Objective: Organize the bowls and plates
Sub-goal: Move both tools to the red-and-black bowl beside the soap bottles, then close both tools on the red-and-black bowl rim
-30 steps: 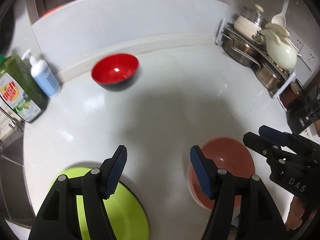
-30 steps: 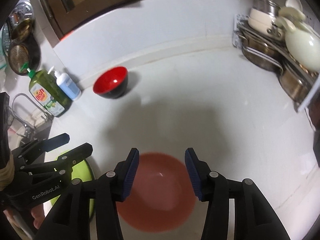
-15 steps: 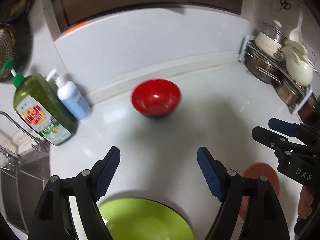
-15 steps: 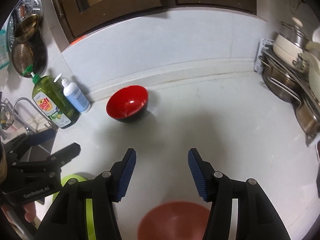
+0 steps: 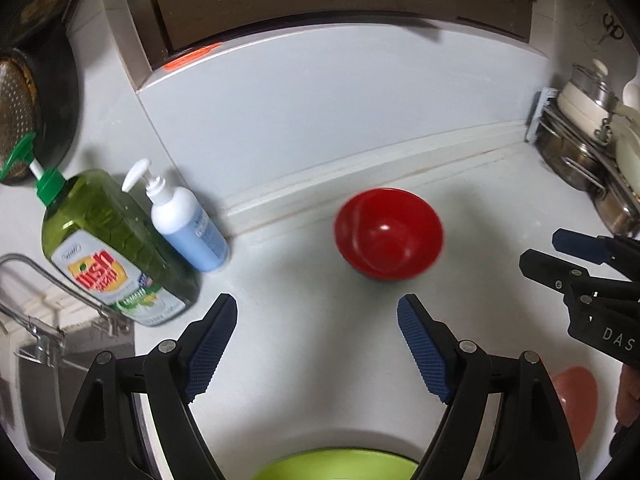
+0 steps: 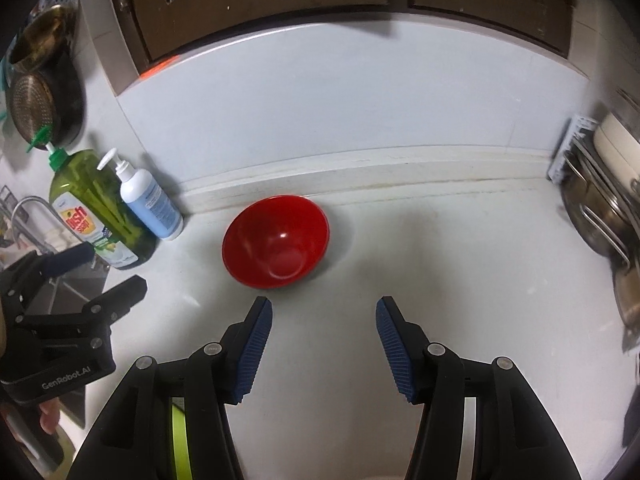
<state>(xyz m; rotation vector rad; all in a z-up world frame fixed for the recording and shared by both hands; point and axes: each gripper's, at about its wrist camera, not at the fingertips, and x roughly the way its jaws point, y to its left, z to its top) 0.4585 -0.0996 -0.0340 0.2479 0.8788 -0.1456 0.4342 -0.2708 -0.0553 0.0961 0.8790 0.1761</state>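
A red bowl sits upright on the white counter close to its back edge, just in front of the raised strip along the wall. At the back left corner stand a green dish soap bottle and, touching its right side, a white pump bottle with blue contents, both well apart from the bowl. The left tongs are spread wide and grip nothing; between their blue pads the bare counter shows, with the bowl beyond the right pad. The right tongs are likewise spread wide with nothing in them, and the bowl lies just ahead of the left pad. A green plate lies at the near edge of the counter under the left tongs, and a pinkish-red plate lies toward the near right, partly hidden behind the tong arm. A rack of metal pots fills the right edge of the counter.
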